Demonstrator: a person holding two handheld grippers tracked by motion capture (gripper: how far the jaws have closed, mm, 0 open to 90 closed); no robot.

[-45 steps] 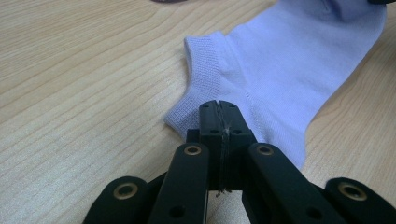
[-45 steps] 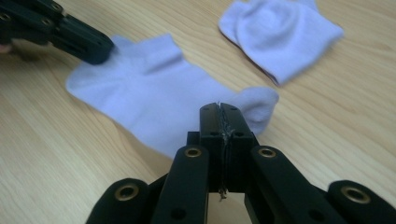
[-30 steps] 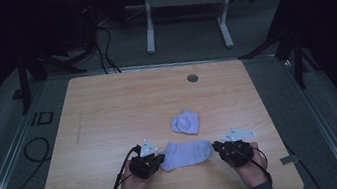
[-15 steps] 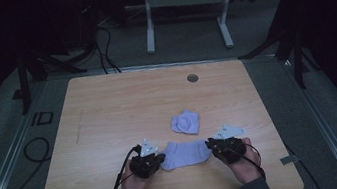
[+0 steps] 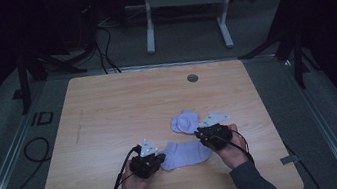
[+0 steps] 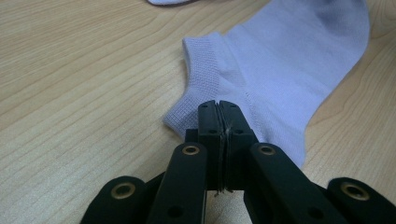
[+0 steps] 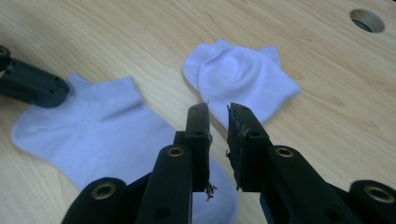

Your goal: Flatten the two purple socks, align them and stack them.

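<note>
Left claw: my left claw [image 5: 160,159] is clenched on the cuff end of the flat sock [image 5: 186,152]; in the left gripper view the jaws meet with the ribbed edge of that sock [image 6: 280,60] pinched between them.
Right claw: my right claw [image 5: 201,134] stands a little apart, released, with nothing between the pads; its jaws have just been opening. In the right gripper view a narrow gap shows between the jaws, and they hang over the near edge of the flat sock [image 7: 98,135].
Flat sock: pale lilac ankle sock, lying flat on the table [image 5: 108,113] between my two hands, near the front edge, cuff toward my left claw.
Folded sock: a second pale lilac sock [image 5: 184,121], bunched into a rounded bundle, lies just behind the flat one and beside my right claw; in the right gripper view it sits just past the jaw tips [image 7: 238,79].
Table: light wood grain, with a round cable hole [image 5: 192,78] toward the far edge, well apart from both socks.
Other claw seen: the left claw's black tip [image 7: 32,86] rests on the flat sock's cuff in the right gripper view.
</note>
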